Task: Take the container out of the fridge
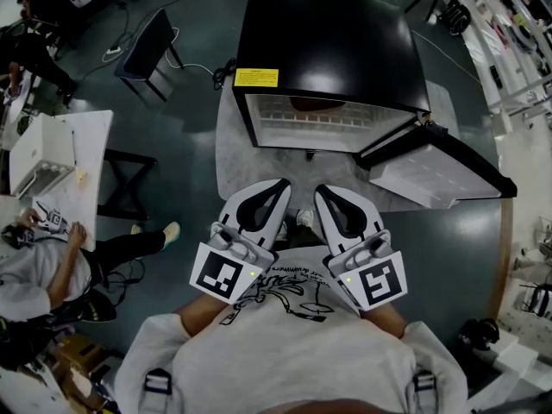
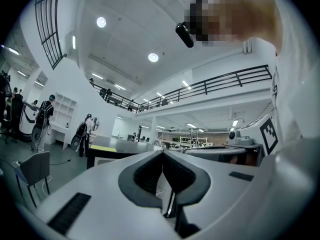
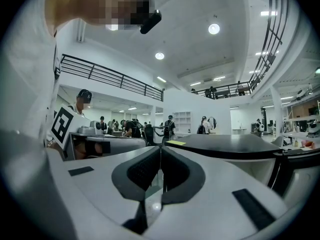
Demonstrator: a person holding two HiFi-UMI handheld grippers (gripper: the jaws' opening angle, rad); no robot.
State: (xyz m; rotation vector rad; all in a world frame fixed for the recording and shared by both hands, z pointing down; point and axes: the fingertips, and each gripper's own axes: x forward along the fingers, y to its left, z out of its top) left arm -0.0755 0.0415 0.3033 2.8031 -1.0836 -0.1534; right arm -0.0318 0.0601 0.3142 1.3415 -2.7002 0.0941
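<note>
The left gripper [image 2: 162, 152] has its two fingers [image 2: 146, 176] meeting at the tips. The jaws are fully closed and nothing sits between the pads. The right gripper [image 3: 161, 148] is in the same condition, with its fingers [image 3: 144, 171] pressed tip to tip and nothing held.

The two grippers lie side by side, a little apart, close in front of the person's chest. Their tips point roughly level toward the mini fridge [image 1: 328, 41]. Behind the left fingers sits the left marker cube [image 1: 226, 272], and behind the right fingers the right marker cube [image 1: 378, 281].

The mini fridge is black and stands ahead of both sets of fingertips, well apart from them, on a grey mat [image 1: 235, 158]. Its door [image 1: 435, 172] is swung open and lies ahead and to the right of the right gripper's fingers.

The container [image 1: 315, 104] is inside the mini fridge, on the white wire shelf [image 1: 285, 115]. It shows only as a dark rounded shape just under the front edge of the fridge top, and its type cannot be told. Neither gripper touches it.

A yellow label [image 1: 257, 78] sits on the fridge top near the front left corner, ahead of the left fingers.

Far to the left of the left fingers, a seated person [image 1: 43, 270] is at a white table [image 1: 60, 158]. A dark chair [image 1: 148, 46] stands farther ahead on that side.
</note>
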